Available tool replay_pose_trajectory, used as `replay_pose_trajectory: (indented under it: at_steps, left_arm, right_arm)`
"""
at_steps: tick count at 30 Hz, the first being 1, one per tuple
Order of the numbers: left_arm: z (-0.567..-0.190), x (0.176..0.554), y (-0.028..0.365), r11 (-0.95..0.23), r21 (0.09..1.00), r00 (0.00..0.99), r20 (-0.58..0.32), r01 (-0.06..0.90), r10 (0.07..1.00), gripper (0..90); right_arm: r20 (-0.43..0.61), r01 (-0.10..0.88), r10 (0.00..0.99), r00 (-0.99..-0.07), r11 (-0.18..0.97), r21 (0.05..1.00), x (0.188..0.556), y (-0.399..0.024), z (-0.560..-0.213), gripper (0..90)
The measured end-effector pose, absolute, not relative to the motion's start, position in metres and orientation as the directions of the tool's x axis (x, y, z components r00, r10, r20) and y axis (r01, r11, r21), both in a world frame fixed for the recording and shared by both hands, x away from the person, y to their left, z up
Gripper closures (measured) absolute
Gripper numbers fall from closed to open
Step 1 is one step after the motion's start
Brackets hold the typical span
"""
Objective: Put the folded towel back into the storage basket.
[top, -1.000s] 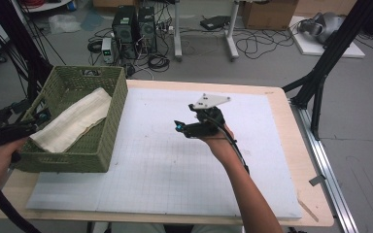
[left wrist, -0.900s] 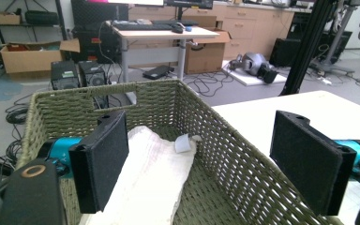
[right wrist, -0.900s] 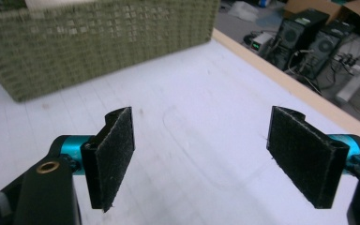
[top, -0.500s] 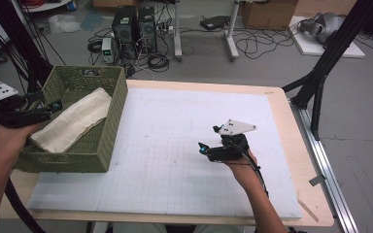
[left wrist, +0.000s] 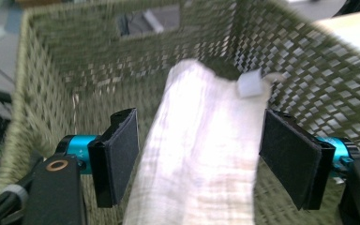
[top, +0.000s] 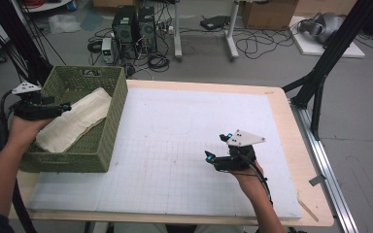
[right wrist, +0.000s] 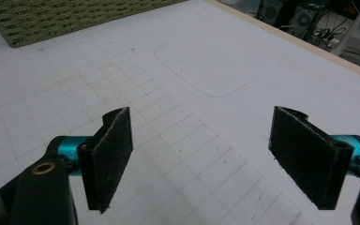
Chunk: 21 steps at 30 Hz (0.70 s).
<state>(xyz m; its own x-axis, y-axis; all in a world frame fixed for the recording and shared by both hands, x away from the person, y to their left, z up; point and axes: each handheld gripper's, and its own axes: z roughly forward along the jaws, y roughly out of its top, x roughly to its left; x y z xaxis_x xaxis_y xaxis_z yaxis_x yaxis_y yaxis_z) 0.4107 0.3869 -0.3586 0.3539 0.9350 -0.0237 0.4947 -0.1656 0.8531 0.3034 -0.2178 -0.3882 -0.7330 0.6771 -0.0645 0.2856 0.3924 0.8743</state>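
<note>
A green woven basket [top: 112, 99] stands at the table's left edge with a folded cream cloth [top: 77, 119] lying in it. My left gripper [top: 66, 107] reaches in over the basket's left rim. In the left gripper view the cloth [left wrist: 201, 150] runs between the two black pads [left wrist: 117, 161], which stand close beside it without pressing it; these jaws have just been closing. A small white tag [left wrist: 251, 85] sits at the cloth's far end. My right gripper [top: 215, 146] hovers low over the white mat at near right, open, with nothing between its pads [right wrist: 110, 154].
A white gridded mat [top: 175, 145] covers the wooden table [top: 298, 145]. The basket's wall [left wrist: 75, 70] surrounds the left gripper closely. Computer towers [top: 133, 24] and cables lie on the floor beyond. Black stand legs [top: 320, 77] and a metal rail [top: 330, 165] flank the right edge.
The left hand has moved right and down from outside the basket to over the cloth. The right hand has drawn back toward the near right and lower.
</note>
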Motion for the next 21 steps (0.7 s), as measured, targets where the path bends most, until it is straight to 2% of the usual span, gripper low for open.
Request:
replay_pose_trajectory:
  at_steps: [4, 6, 11, 16, 19, 21]
  left_arm:
    - [-0.372, 0.421, 0.385, -0.204, 0.811, 0.356, -0.006, 0.549, 0.934, 31.6]
    - [-0.377, 0.424, 0.386, -0.219, 0.788, 0.341, 0.013, 0.575, 0.94, 37.5]
    - [-0.383, 0.429, 0.388, -0.256, 0.723, 0.315, 0.056, 0.642, 0.947, 41.1]
    - [-0.392, 0.432, 0.389, -0.265, 0.658, 0.307, 0.053, 0.705, 0.95, 47.5]
    - [-0.395, 0.432, 0.389, -0.28, 0.625, 0.316, 0.056, 0.729, 0.947, 58.6]
    - [-0.393, 0.431, 0.388, -0.299, 0.617, 0.33, 0.066, 0.728, 0.942, 72.2]
  right_arm:
    - [-0.061, 0.282, 0.68, -0.73, 0.382, 0.88, 0.301, -0.221, -0.388, 21.4]
    - [-0.063, 0.28, 0.684, -0.726, 0.378, 0.882, 0.3, -0.223, -0.387, 21.4]
    - [-0.058, 0.28, 0.692, -0.72, 0.366, 0.887, 0.298, -0.227, -0.386, 21.4]
    - [-0.056, 0.282, 0.694, -0.718, 0.364, 0.888, 0.296, -0.228, -0.386, 21.5]
    - [-0.057, 0.28, 0.697, -0.714, 0.36, 0.89, 0.296, -0.23, -0.386, 21.6]
    - [-0.057, 0.281, 0.7, -0.712, 0.358, 0.89, 0.296, -0.231, -0.386, 21.6]
